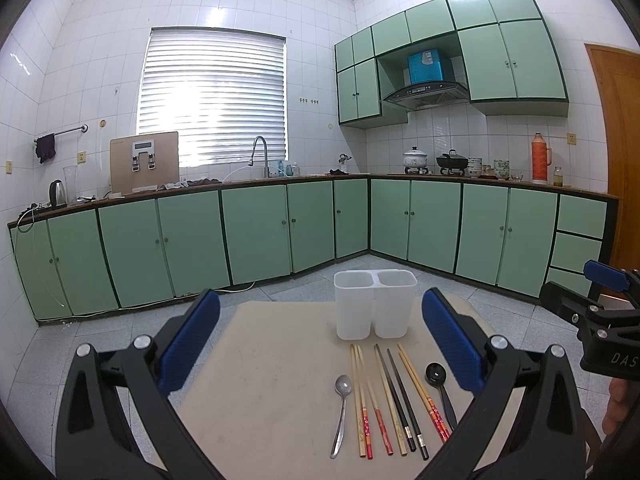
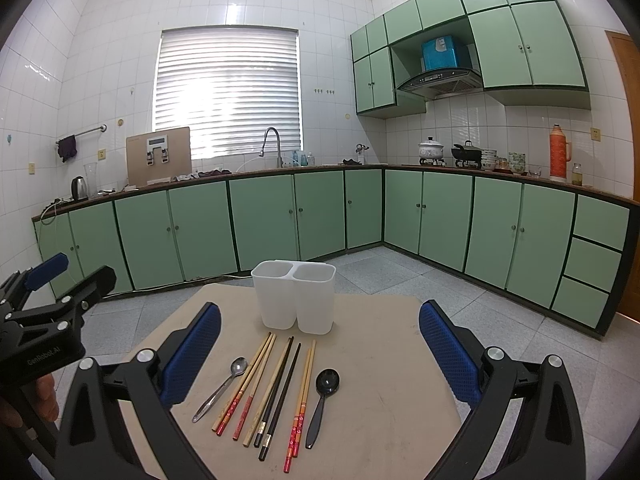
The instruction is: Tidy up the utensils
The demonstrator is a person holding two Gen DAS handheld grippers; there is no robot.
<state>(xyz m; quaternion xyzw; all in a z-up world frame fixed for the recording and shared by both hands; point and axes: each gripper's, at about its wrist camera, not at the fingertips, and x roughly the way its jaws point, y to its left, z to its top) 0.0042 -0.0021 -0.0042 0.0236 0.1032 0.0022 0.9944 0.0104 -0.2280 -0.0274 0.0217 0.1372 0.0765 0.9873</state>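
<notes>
Left tongs (image 1: 320,344) spread wide, holding nothing, above the tan desk (image 1: 256,360); on the desk, left to right: metal spoon (image 1: 341,412), red-ended chopsticks (image 1: 366,400), black chopsticks (image 1: 402,400), another red-ended pair (image 1: 422,392), black spoon (image 1: 438,386), all lying side by side, handles toward the camera; white two-compartment holder (image 1: 374,304) upright just behind them, nothing seen inside; right tongs (image 2: 320,344) also wide open, nothing gripped, hovering over the same row.
</notes>
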